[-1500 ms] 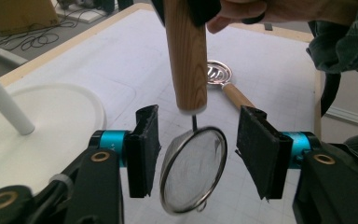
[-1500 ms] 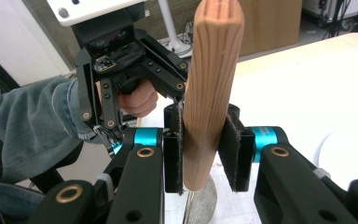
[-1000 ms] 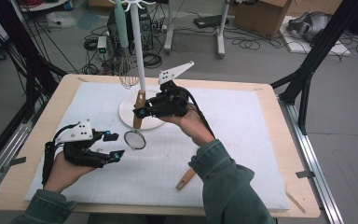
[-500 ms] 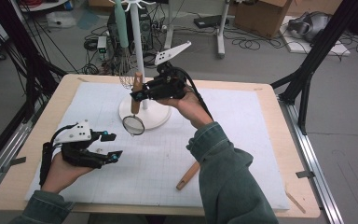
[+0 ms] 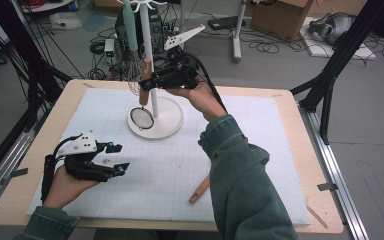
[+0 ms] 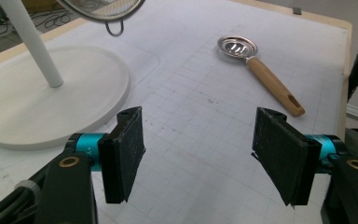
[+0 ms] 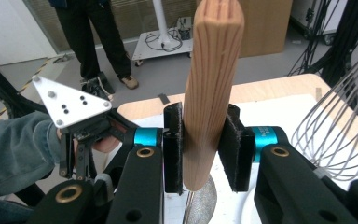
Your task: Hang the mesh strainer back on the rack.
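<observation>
Currently the right claw (image 5: 147, 84) is clamped on the wooden handle (image 7: 212, 88) of a small mesh strainer (image 5: 143, 118); both pads press the handle's flat sides, and the handle stands roughly upright between them. The strainer hangs below the claw, its round mesh bowl above the white disc base (image 5: 172, 120) of a stand, just beside the stand's white pole (image 5: 150, 65). A wire whisk (image 7: 340, 135) hangs close beside the held handle, and a pale green utensil (image 5: 129, 25) hangs higher on the stand. The left claw (image 5: 117, 157) rests low over the white gridded mat (image 5: 260, 135) on the bench (image 5: 300, 125), near the front left corner, well apart from the stand. Its jaws stand apart with nothing between the pads (image 6: 126, 154). A second strainer with a wooden handle (image 6: 261, 74) lies flat on the mat ahead of the left claw.
</observation>
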Demonstrator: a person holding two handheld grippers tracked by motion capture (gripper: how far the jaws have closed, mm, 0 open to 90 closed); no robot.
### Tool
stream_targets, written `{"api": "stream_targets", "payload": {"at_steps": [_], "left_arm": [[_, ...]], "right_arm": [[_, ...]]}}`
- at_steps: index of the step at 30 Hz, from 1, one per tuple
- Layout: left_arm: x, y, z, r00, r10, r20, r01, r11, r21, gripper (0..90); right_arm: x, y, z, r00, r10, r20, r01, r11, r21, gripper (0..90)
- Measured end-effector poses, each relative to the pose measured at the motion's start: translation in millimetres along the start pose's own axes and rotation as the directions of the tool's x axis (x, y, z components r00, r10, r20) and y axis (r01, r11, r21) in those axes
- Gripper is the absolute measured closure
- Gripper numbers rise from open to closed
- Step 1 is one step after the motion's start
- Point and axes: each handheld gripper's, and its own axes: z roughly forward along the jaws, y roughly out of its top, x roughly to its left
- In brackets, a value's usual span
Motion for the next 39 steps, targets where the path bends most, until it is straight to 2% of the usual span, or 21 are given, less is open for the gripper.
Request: {"api": "stream_targets", "payload": {"at_steps": [10, 22, 31, 39], "left_arm": [[3.5, -7.3, -7.3, 0.9996, -0.011, -0.026, 0.011, 0.9999, -0.009, 34.0], [6.2, -16.8, -11.9, 0.9983, -0.027, -0.052, 0.026, 0.9994, -0.022, 33.5], [8.9, -19.7, -15.1, 0.9972, -0.027, -0.069, 0.026, 0.9995, -0.015, 33.4], [9.2, -20.9, -15.8, 0.9975, -0.027, -0.065, 0.026, 0.9996, -0.013, 33.3]], "right_arm": [[-4.7, 23.3, 0.7, 0.9995, -0.031, 0.009, 0.031, 0.999, 0.019, 72.6], [-14.3, 45.9, 1.3, 0.9991, -0.035, 0.024, 0.034, 0.998, 0.044, 72.6], [-24.9, 62.7, 0.4, 0.9976, -0.042, 0.055, 0.039, 0.998, 0.053, 72.6], [-30.6, 81.0, -3.3, 0.9943, -0.048, 0.095, 0.043, 0.998, 0.053, 72.6]]}}
